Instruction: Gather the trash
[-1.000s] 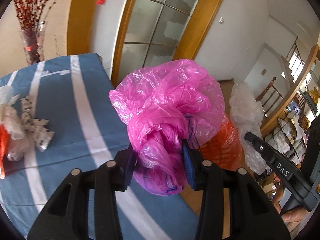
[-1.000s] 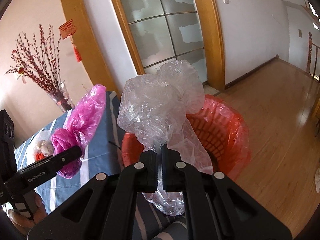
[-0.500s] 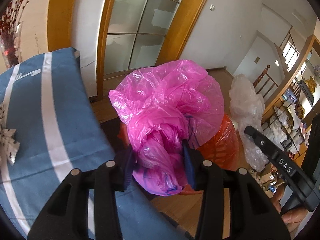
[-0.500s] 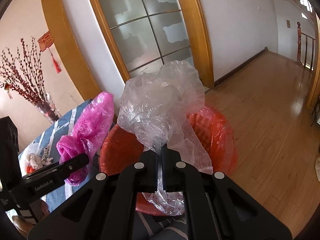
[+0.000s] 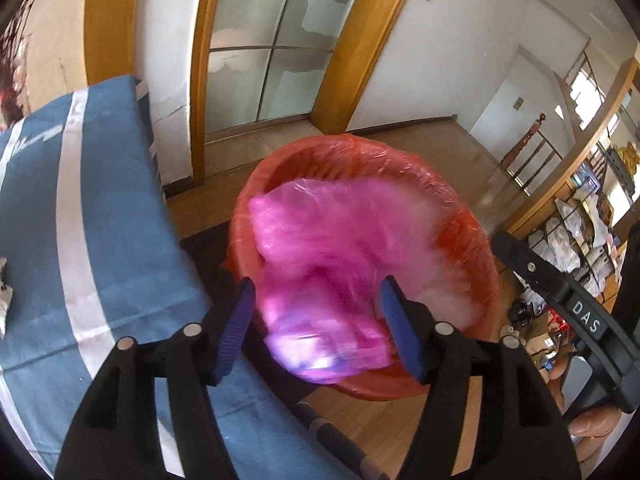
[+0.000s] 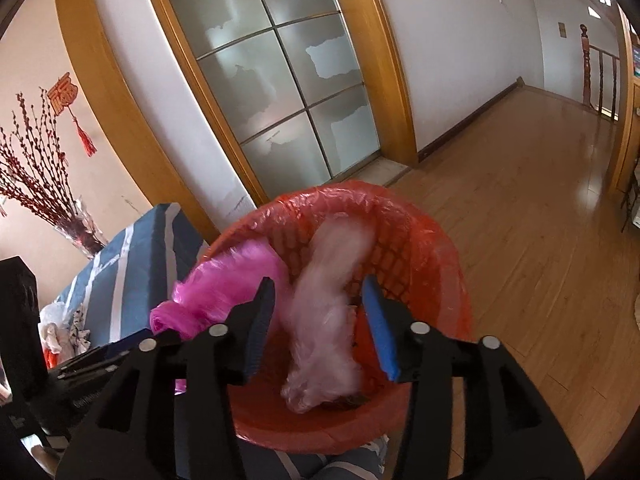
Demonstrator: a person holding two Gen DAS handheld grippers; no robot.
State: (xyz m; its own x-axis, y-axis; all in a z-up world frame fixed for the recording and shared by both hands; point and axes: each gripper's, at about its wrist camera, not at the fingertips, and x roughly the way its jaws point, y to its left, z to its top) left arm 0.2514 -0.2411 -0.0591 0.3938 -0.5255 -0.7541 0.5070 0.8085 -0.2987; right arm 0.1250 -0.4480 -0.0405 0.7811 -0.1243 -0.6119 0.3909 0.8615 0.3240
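Note:
A red trash basket (image 5: 348, 152) lined with a red bag stands on the wood floor beside the table; it also shows in the right wrist view (image 6: 436, 236). My left gripper (image 5: 320, 328) is open above it, and a blurred pink plastic bag (image 5: 328, 260) is falling from it into the basket. My right gripper (image 6: 320, 320) is open too, and a blurred clear plastic bag (image 6: 328, 320) drops between its jaws into the basket. The pink bag (image 6: 216, 292) shows at the basket's left side.
The table with a blue, white-striped cloth (image 5: 100, 216) lies left of the basket, with more crumpled trash (image 6: 60, 328) on it. A vase of red branches (image 6: 48, 192) stands at its far end. Glass doors (image 6: 280, 80) are behind; shelves (image 5: 592, 216) to the right.
Both grippers have opened over the basket and let go of their bags. The pink bag and the clear bag are now falling into the basket.

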